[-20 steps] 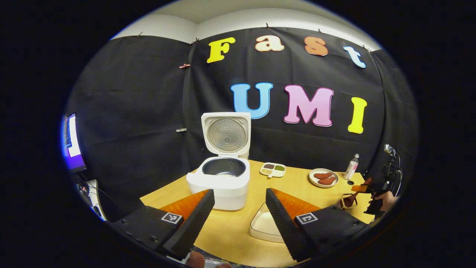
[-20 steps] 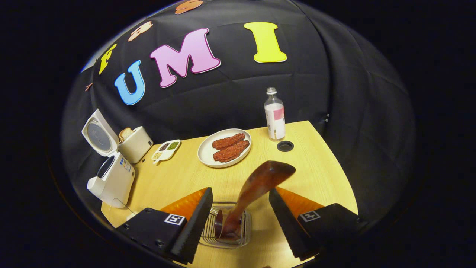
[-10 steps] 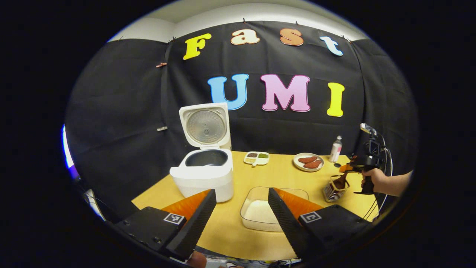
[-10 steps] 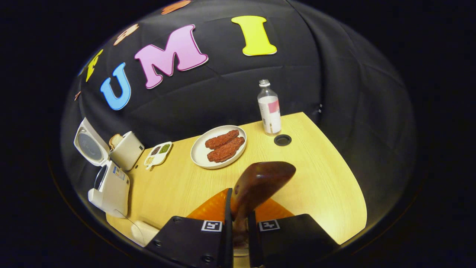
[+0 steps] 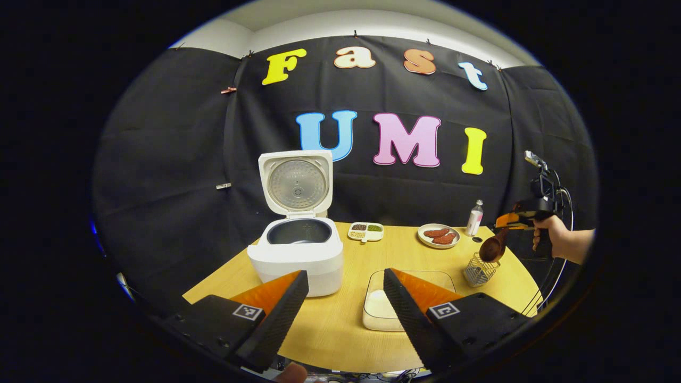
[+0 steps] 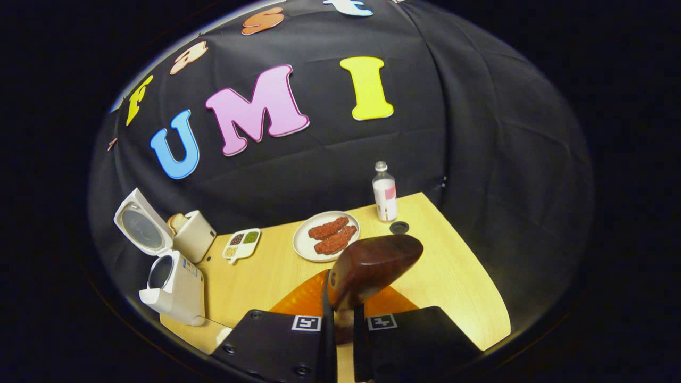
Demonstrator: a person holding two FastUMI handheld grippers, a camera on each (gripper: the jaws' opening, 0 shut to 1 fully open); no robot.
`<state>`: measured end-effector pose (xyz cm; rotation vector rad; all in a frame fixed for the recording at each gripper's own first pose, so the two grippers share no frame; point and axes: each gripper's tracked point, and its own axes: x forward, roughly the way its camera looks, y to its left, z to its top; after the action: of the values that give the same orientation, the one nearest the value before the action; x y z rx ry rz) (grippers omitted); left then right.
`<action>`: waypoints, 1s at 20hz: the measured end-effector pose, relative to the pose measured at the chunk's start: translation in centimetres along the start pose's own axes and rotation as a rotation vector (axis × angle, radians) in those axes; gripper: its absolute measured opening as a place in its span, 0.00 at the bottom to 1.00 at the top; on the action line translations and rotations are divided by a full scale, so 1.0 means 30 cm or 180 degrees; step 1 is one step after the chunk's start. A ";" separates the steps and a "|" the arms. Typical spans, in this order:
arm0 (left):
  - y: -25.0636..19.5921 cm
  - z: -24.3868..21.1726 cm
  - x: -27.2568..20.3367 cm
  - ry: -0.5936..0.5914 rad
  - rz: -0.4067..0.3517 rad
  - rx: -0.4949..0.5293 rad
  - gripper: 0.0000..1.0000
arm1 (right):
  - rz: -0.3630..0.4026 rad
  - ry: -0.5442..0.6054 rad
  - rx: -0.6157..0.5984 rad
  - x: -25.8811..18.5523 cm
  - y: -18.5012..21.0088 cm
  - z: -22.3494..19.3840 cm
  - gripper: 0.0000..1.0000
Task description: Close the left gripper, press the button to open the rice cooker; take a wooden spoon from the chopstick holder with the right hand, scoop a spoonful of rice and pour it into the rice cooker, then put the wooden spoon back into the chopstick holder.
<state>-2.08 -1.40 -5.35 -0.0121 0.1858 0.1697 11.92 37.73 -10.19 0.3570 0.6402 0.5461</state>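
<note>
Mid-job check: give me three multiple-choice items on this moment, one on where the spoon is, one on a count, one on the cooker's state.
1. Where is the spoon?
A. Lifted above the holder, in the right tongs
B. Lying in the rice dish
C. Inside the cooker

2. How many patties lie on the plate?
A. One
B. Two
C. Four

3. What state is the cooker's lid in?
A. Shut
B. Off, lying on the table
C. Up, pot open

Key:
1 A: the left gripper view shows the spoon hanging clear above the holder, and the right gripper view shows it clamped between the tongs.
2 B: two reddish patties lie side by side on the plate.
3 C: the lid stands upright on its hinge and the dark pot is exposed.
</note>
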 end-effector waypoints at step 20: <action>0.308 -0.113 0.135 0.0151 -0.0529 -0.0103 0.96 | 0.0514 0.0167 0.0090 -0.196 0.623 -0.418 0.16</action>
<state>-0.33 8.29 -9.39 -0.0638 0.2284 0.0066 -6.97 51.14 -8.06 0.4246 0.6737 0.7030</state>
